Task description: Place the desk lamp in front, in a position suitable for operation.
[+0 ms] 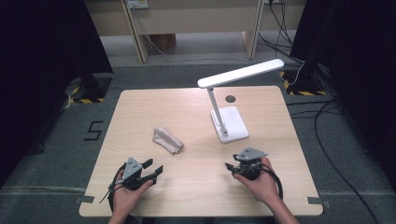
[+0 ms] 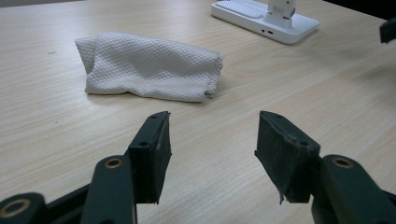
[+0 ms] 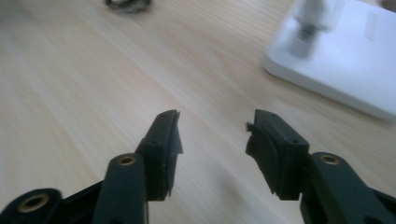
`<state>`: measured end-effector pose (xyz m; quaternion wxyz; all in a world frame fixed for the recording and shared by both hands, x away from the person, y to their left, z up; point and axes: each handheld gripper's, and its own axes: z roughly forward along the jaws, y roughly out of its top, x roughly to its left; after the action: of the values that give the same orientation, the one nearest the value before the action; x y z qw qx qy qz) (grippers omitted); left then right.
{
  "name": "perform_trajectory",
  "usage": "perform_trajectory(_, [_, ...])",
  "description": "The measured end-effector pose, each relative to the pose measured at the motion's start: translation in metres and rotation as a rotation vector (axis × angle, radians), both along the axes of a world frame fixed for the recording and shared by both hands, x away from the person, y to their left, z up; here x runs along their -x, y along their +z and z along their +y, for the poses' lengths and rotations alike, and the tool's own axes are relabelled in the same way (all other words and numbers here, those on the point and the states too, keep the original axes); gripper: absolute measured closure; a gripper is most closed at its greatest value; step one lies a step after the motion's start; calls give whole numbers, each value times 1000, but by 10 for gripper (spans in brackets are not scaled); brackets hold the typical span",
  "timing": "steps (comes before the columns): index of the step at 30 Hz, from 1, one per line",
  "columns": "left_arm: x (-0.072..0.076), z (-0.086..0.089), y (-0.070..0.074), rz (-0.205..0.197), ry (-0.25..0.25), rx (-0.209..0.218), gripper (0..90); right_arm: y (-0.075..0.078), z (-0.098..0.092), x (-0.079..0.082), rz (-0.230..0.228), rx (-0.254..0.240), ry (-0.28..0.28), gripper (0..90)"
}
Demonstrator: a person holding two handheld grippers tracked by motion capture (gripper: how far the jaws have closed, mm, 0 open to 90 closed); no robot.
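While both hands rest at the near edge of the table, the left gripper has its jaws spread wide with nothing between them, and the right gripper gapes just as wide and bare. Just beyond the left one lies the crumpled white cloth. Farther right stands the white desk lamp.

blurred: lamp base and its stem, upper right of right gripper view | cut off: same base by right edge; lamp stem by top edge of left gripper view; forearms by bottom edge of high view | too small/blurred: dark object, top edge of right gripper view, unidentifiable
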<state>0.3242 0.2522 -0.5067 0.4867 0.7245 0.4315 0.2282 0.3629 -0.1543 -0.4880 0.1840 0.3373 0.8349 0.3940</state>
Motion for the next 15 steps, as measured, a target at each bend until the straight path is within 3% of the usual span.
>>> perform_trajectory(3, [-2,-1,1,-6,10,6,424,-6,-20,2,-2,-23,-69,579])
perform_trajectory(8, [-1,-1,1,-15,3,11,402,-9,-32,-4,-4,-58,-130,602])
perform_trajectory(9, [-1,-1,1,-14,-4,24,399,-11,-36,-6,1,-59,-163,609])
perform_trajectory(15, [-2,-1,0,-8,-10,35,402,-17,-44,-9,14,-65,-209,617])
